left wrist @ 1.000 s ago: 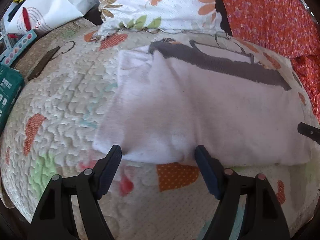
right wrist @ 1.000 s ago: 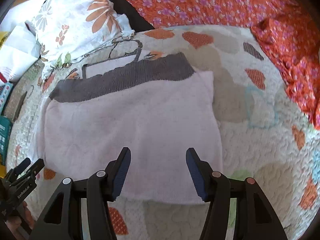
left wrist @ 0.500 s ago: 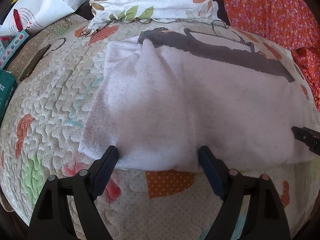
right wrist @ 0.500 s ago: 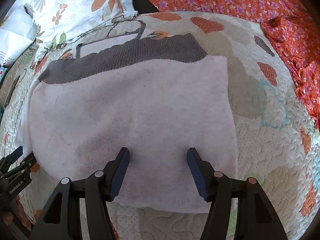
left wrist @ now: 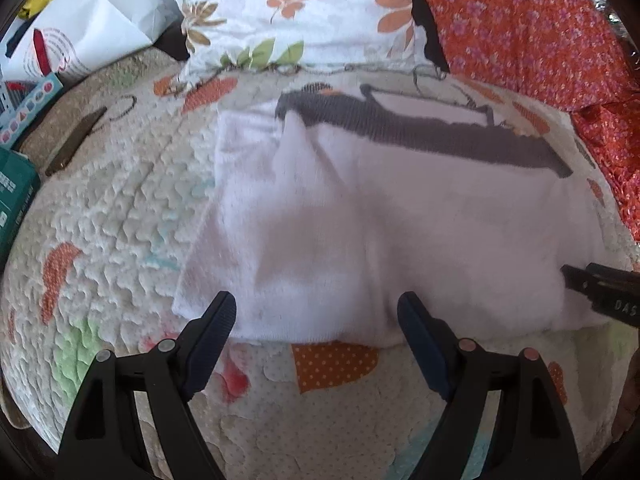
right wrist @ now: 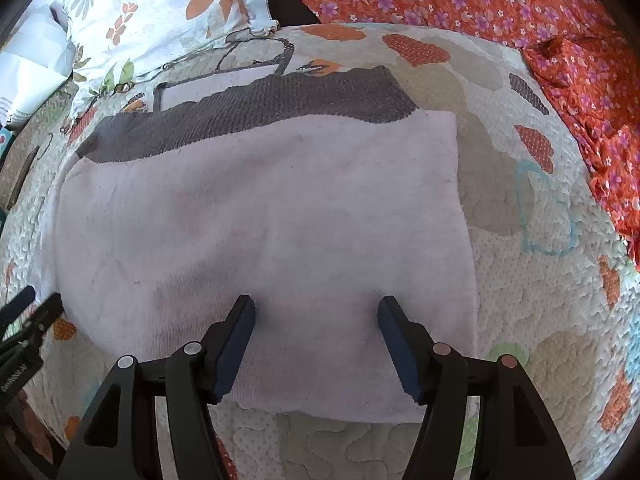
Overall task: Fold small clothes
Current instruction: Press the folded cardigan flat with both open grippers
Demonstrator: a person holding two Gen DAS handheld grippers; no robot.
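Note:
A pale pink knit garment (left wrist: 400,232) with a grey band (left wrist: 420,132) along its far side lies folded flat on the quilted bedspread (left wrist: 120,220). My left gripper (left wrist: 316,312) is open, its fingers straddling the garment's near edge at the left part. In the right wrist view the garment (right wrist: 260,208) fills the middle, grey band (right wrist: 248,108) at the back. My right gripper (right wrist: 316,308) hovers over the cloth's near right part, jaws opening, with nothing pinched. Each gripper shows at the other view's edge: the right gripper (left wrist: 600,288) and the left gripper (right wrist: 24,320).
A floral pillow (left wrist: 300,12) lies behind the garment and an orange flowered cloth (right wrist: 520,12) runs along the back right. At the left are a white bag (left wrist: 80,36), a teal box (left wrist: 12,200) and a thin dark object (left wrist: 74,142).
Both grippers have opened a little wider. The right gripper has come nearer over the garment, which now looks larger. The garment itself has not shifted.

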